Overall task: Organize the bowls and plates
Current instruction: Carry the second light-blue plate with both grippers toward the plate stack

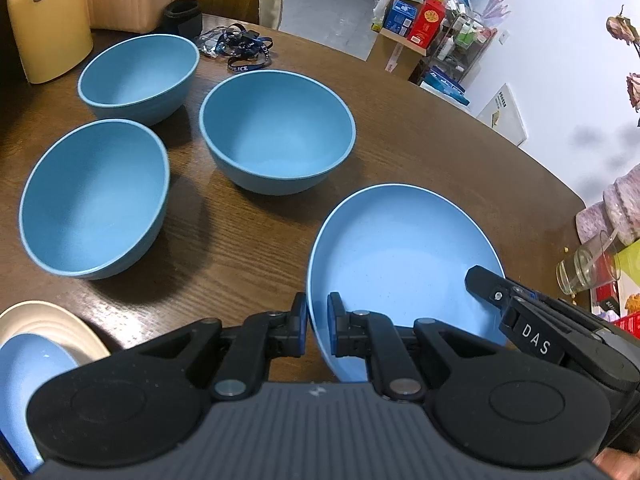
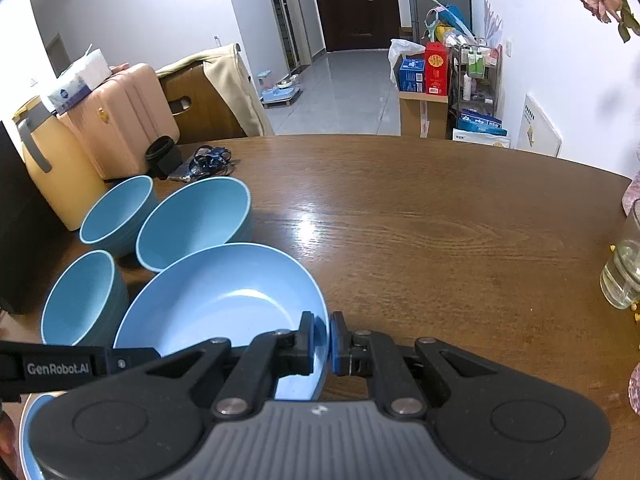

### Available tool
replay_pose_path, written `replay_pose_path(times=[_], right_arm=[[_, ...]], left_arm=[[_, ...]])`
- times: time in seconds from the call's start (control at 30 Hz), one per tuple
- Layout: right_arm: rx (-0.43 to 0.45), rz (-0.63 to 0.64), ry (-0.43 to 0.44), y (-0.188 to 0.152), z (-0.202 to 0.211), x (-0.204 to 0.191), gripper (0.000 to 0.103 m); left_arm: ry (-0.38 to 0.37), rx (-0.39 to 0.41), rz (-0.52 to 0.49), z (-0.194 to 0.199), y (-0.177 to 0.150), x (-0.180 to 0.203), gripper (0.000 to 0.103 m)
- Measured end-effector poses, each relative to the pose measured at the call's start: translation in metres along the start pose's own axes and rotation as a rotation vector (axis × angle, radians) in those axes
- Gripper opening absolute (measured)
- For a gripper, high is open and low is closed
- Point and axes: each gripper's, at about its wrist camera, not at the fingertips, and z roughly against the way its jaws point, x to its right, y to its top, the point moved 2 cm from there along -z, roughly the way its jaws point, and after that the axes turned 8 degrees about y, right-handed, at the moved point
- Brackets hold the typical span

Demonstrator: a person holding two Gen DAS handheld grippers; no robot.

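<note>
Gripping one empty blue plate (image 1: 400, 256) rim-to-rim, left gripper (image 1: 318, 322) and right gripper (image 2: 323, 340).

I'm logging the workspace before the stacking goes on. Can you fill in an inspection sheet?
Surface: brown wooden table, glare patch.
Job's things: blue plate held at two rim points; three blue bowls, empty and apart; cream plate under another blue dish at left edge.
Clutter: lanyards, yellow jug, drinking glass.
Tongs: left tongs and right tongs both shut on the plate's rim.
Cables: nothing seen.
Surroundings: pink suitcase, cluttered shelf, dark door.
</note>
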Motion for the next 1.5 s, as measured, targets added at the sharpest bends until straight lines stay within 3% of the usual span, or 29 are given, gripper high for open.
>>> replay_pose_path(times=[1.5], right_arm=[[-0.01, 0.016, 0.017, -0.07, 0.041, -0.112, 0.008]], left_arm=[[0.009, 0.008, -0.02, 0.054, -0.047, -0.095, 0.01]])
